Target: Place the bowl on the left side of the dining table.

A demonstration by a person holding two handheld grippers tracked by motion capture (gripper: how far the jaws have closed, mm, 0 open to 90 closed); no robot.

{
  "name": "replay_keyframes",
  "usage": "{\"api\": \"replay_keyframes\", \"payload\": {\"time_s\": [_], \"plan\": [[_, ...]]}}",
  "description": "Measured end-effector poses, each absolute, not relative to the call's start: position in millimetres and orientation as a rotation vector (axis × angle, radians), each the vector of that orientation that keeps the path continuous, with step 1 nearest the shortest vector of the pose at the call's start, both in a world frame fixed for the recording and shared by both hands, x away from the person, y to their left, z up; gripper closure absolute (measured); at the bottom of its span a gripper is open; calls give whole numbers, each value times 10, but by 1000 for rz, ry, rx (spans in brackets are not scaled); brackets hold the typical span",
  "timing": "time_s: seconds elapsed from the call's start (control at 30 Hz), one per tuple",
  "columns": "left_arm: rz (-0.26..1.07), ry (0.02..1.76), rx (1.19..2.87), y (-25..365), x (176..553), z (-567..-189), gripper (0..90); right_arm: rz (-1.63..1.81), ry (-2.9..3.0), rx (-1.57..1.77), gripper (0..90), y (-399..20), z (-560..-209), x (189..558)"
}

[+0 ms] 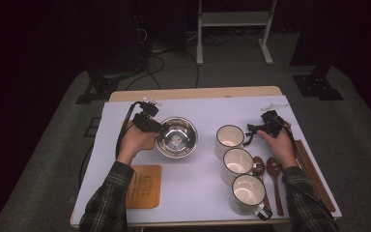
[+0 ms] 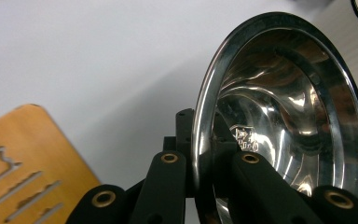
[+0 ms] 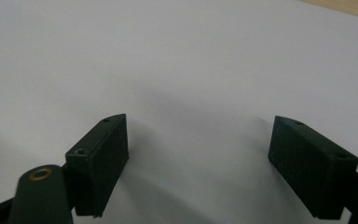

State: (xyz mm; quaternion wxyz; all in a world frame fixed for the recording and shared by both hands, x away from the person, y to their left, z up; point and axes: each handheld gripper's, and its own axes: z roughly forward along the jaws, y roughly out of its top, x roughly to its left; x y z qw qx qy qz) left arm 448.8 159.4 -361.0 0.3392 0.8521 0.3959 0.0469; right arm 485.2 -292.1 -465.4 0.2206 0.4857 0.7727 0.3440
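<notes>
Steel bowl (image 1: 176,137) opens upward in left tongs (image 1: 158,126).

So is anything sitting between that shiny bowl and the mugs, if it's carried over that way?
Nothing visible. The left gripper is shut on the bowl by its rim, and the white cover between it and the nearest mug lies bare.

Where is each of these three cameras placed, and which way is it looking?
High view: above the table's near side, looking forward and down; both forearms, left gripper and right gripper show.
Left gripper view: rides the left gripper, along its jaws pinching the steel bowl rim.
Right gripper view: rides the right gripper, open jaws over the white tabletop.
Shared: bowl and wooden board.
</notes>
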Motion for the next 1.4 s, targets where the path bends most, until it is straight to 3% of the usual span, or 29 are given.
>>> {"api": "replay_keyframes", "payload": {"time_s": [1.4], "plan": [[233,1322,2159,2233,4962,-3764,858,952,2136,1340,186,-2920,-4655,4850]]}}
